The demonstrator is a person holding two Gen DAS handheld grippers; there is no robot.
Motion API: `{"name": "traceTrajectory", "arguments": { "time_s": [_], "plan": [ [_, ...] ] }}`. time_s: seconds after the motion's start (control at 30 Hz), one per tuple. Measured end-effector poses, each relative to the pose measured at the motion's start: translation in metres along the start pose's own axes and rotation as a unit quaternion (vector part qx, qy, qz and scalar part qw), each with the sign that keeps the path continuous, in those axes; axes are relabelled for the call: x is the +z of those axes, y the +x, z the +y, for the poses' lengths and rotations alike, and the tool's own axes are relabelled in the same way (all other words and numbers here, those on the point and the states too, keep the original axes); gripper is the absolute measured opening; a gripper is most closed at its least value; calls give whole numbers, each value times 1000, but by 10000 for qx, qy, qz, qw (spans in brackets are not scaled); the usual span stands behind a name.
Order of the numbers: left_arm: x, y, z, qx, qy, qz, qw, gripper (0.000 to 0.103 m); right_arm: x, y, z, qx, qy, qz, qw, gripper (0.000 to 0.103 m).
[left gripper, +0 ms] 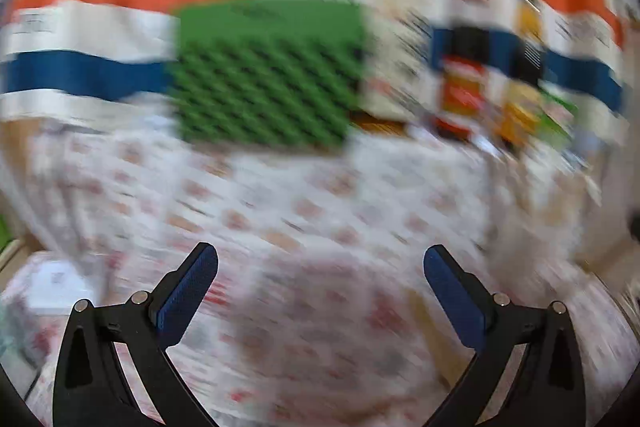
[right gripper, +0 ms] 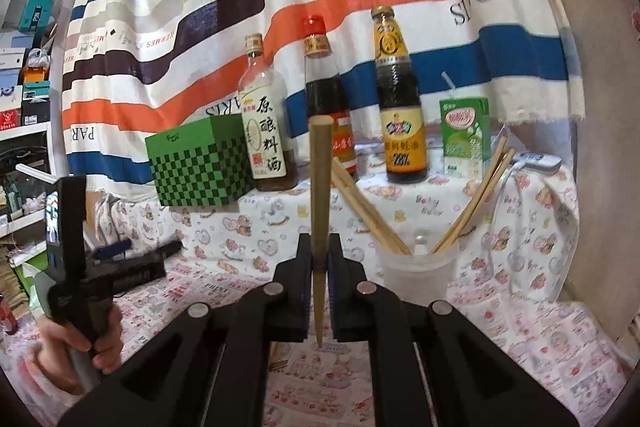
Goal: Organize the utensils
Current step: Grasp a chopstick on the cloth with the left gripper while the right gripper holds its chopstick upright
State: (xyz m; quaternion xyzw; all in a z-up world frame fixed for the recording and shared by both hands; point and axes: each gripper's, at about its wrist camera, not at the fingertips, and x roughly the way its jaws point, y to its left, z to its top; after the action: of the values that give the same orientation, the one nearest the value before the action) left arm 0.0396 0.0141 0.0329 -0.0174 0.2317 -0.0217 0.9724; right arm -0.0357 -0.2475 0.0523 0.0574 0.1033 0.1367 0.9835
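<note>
The right gripper is clenched on a single wooden chopstick, which stands nearly upright between the pads, blunt end up and pointed tip hanging below the jaws over the printed tablecloth. Take the clear plastic cup as the landmark: the held chopstick is just to its left and nearer the camera, not yet over its mouth. Several chopsticks already lean in the cup, fanned to both sides, leaving a gap at the middle.

To do this step well, carry the stick sideways until its tip is above that gap, keep it upright, lower the tip below the rim, and only then let go; releasing early would likely drop it on the cloth. Avoid knocking the leaning sticks.

Left of the cup, the left gripper stands released and empty, though its own view is badly blurred. Behind the cup stand three sauce bottles, a green drink carton and a green chequered box.
</note>
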Motion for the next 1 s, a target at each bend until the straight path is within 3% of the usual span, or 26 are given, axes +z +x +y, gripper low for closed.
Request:
{"name": "traceTrajectory", "arguments": {
  "time_s": [0.1, 0.23, 0.3, 0.4, 0.53, 0.57, 0.7, 0.77, 1.0],
  "plan": [
    [4, 21, -23, -149, 275, 723, 9969, 83, 6, -3, -14, 27, 286, -59, 9996, 6],
    [10, 64, -39, -679, -111, 2033, 9767, 69, 11, -8, -22, -135, 363, -211, 9990, 6],
    [11, 82, -46, -712, -213, 2460, 9664, 67, 12, -9, -27, -105, 446, -225, 9987, 6],
    [5, 104, -59, -472, -101, 2996, 9528, 59, 13, -6, -34, -184, 565, -191, 9980, 6],
    [-10, 119, -67, -342, -142, 3362, 9411, 45, 13, -2, -43, -75, 817, -38, 9966, 6],
    [-14, 122, -69, -347, -139, 3402, 9396, 37, 13, -3, -43, -75, 818, -43, 9966, 6],
    [-22, 124, -77, -125, 63, 3324, 9430, 30, 13, -1, -44, -91, 838, 5, 9964, 6],
    [-24, 124, -78, 27, 110, 3341, 9425, 23, 12, -1, -46, -53, 892, 22, 9960, 6],
    [-29, 135, -98, 86, 377, 3399, 9397, 22, 12, -3, -45, -109, 864, -15, 9962, 6]
  ]
}}
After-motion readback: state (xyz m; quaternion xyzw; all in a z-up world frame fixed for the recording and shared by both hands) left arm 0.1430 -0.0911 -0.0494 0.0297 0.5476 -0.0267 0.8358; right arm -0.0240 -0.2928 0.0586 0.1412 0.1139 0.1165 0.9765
